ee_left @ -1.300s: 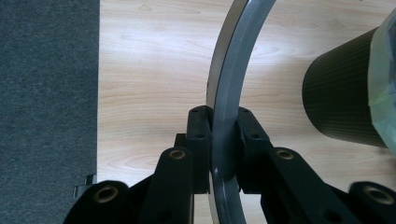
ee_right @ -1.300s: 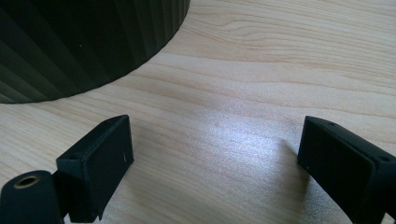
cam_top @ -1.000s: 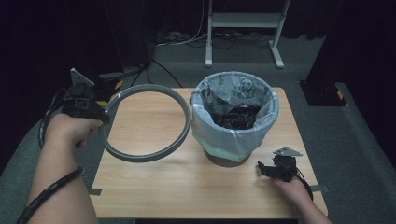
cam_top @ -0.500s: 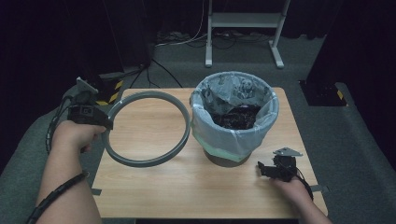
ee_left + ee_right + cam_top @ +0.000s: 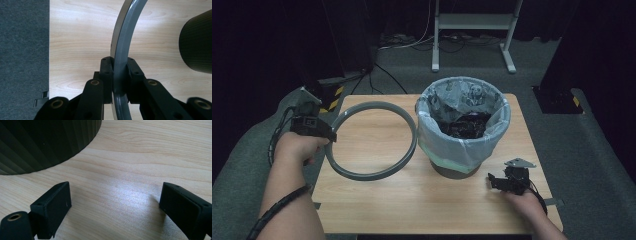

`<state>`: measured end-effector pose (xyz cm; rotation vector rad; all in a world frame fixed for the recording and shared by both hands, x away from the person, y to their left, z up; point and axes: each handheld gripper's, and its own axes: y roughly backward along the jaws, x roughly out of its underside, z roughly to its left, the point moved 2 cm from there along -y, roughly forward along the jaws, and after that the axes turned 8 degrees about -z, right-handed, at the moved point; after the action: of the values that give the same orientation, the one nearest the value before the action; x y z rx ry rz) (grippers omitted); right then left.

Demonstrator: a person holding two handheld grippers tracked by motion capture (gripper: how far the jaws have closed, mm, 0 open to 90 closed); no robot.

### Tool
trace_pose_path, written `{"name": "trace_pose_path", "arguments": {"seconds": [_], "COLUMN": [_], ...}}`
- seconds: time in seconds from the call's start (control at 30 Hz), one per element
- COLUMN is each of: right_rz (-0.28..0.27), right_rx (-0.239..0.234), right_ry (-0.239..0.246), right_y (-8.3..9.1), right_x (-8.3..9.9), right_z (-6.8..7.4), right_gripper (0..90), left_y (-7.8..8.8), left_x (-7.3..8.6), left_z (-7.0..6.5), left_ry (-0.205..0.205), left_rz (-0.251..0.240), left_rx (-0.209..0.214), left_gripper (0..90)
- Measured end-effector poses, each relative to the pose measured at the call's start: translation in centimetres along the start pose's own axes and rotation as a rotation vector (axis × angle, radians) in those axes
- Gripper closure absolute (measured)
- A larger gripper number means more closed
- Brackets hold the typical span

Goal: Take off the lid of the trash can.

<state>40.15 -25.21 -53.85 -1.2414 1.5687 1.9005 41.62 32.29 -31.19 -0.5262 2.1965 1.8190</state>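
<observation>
1. The bench (image 5: 377, 200) is seen as a pale wooden top surrounded by grey carpet, with bare wood along its near edge between the two hands.
2. The bin (image 5: 462, 125) is stood right of the bench's middle; it is lined with a grey bag (image 5: 434, 132) folded over its rim, and something dark is seen inside, too dim to be identified.
3. The grey ring (image 5: 377, 175) is found left of the bin, its right side just beside the bin's wall. Its left edge is reached past the bench's left edge; whether it lies flat or is lifted cannot be told.
4. The left claw (image 5: 119, 75) is clamped on the ring's rim at that left side, one jaw inside the hoop and one outside, the pads pressed on the grey band.
5. The right claw (image 5: 115, 202) is held near the bench's front right corner, just right of the bin's foot, with its jaws spread wide over bare wood and nothing between them.
</observation>
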Motion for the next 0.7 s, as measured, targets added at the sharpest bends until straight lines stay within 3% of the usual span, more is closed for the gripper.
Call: {"name": "trace_pose_path", "arguments": {"seconds": [0.7], "right_rz": [-0.001], "right_rx": [-0.001], "right_ry": [0.002], "right_y": [0.0], "right_x": [0.0], "right_z": [0.0], "right_gripper": [10.0], "left_y": [-3.4], "left_x": [1.8], "left_z": [1.2], "left_ry": [0.023], "left_rz": [0.055], "left_rx": [0.009], "left_gripper": [78.2]}}
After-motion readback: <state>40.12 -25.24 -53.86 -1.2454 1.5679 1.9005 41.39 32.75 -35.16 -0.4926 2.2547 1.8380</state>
